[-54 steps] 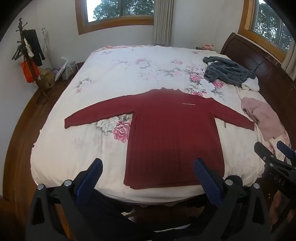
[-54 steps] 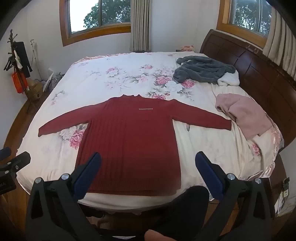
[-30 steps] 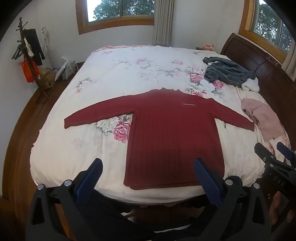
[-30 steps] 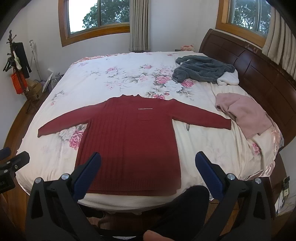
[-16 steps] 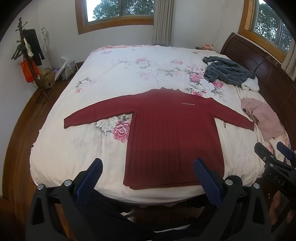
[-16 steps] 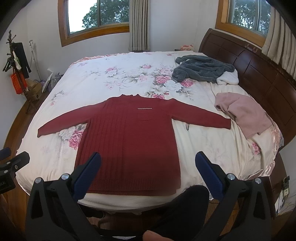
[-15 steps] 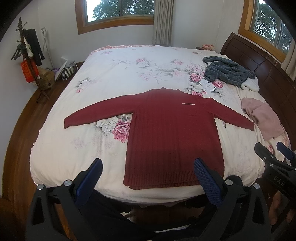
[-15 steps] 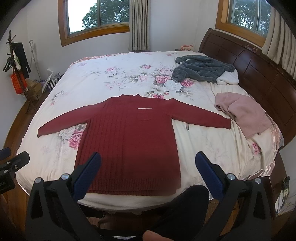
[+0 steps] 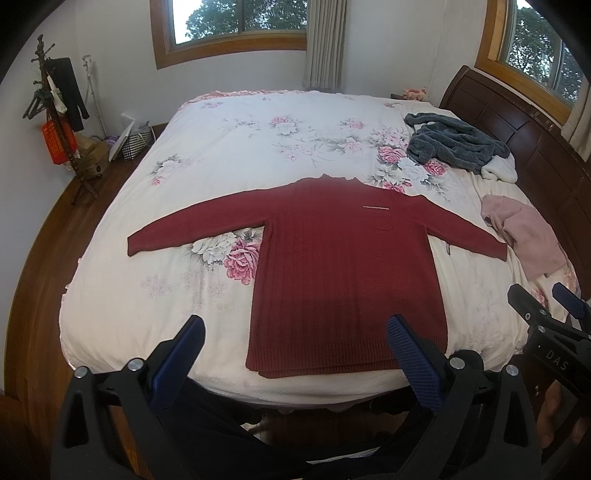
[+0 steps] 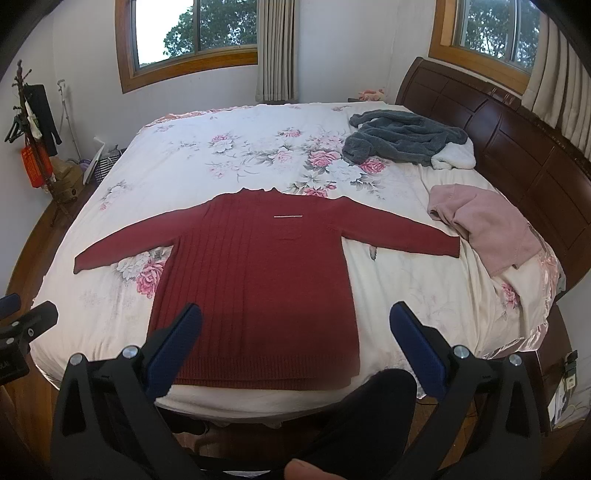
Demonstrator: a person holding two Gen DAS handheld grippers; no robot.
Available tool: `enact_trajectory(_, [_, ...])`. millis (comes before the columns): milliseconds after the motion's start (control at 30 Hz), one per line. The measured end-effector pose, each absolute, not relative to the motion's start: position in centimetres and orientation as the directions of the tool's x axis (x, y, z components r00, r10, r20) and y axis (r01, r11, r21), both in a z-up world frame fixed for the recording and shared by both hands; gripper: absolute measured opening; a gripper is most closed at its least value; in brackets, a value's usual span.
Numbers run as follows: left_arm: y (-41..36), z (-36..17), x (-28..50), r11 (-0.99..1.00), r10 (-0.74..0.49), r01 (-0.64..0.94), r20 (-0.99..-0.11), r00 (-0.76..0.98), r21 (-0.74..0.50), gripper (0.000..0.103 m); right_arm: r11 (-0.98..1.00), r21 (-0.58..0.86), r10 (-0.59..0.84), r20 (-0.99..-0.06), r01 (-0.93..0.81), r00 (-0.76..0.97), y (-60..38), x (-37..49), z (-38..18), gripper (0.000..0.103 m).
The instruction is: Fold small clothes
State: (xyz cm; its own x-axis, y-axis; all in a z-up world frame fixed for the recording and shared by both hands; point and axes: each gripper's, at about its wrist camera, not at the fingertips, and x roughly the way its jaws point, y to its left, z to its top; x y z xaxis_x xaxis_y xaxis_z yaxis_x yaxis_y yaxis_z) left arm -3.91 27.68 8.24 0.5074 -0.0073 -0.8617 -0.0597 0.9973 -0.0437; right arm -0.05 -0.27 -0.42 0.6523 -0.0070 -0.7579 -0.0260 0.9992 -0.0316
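— What do we see around us?
— A bed with a floral cover fills the middle, its dark wooden headboard at right. Two wood-framed windows show trees in daylight at top.
— And at left?
— We see white walls, a coat stand at upper left, and wooden floor below it.

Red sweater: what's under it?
The red sweater lies flat on the floral bedspread, sleeves spread. A pink printed flower shows beside its body, partly tucked under. Whatever else it covers is hidden.
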Motion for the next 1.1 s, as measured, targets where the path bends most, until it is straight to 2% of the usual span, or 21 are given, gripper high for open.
enact_trajectory(1100, [27.8,9.7,-4.3,0.997,-0.002,-0.061,-0.851,0.525,-0.040,0.099,0.999,-0.036,-0.003,-0.749,-0.036,0.662,0.0,-0.3,0.1,0.101])
